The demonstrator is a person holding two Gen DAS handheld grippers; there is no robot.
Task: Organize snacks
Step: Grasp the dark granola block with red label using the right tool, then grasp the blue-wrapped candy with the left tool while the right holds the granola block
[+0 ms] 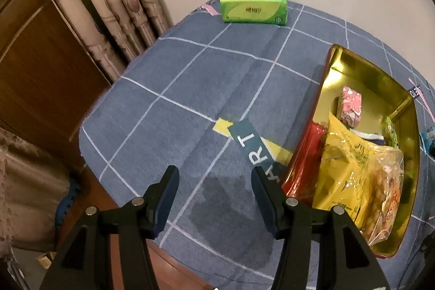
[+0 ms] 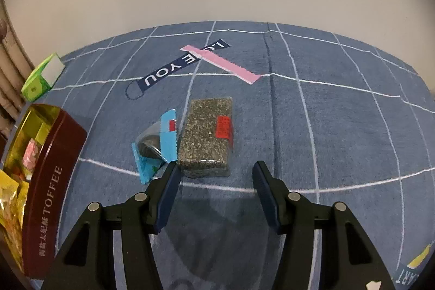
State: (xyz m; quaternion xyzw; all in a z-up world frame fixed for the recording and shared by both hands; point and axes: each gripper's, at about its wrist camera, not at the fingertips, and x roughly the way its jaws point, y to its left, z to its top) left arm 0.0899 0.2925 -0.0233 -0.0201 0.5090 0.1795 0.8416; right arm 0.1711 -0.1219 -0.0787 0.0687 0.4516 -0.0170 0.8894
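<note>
On the left side of the table, the left gripper (image 1: 214,178) hangs low over the blue checked cloth (image 1: 168,78). Its jaws are wide apart and nothing is between them; under them there is only bare cloth. It points toward the far edge, where a green tissue pack (image 1: 254,6) lies near the wall, and a curtain (image 1: 108,4) hangs at the left.

Just to the right of this gripper stands the toffee tin (image 1: 407,181), red outside and gold inside. It already holds several snacks: a yellow bag (image 1: 342,167), a clear bag of nuts or crackers (image 1: 386,189), a red packet (image 1: 310,151) leaning on the near wall, and a small pink wrapped sweet (image 1: 350,105) further in. So I judge that most of the work is done.

More to the right, in the right wrist view, two snacks lie on the cloth outside the tin: a small blue-wrapped snack (image 2: 157,143) and a dark seed bar in clear wrap (image 2: 208,135), side by side and touching or nearly touching. These are what is left, as far as I can see.

The right gripper (image 2: 214,173) is also spread open and holds nothing. It is aimed forward and slightly down, with the near end of the seed bar just ahead of the gap between its jaws; its left fingertip is close to the blue wrapper. It seems ready to take the bar next, but it must not catch the blue wrapper together.
</note>
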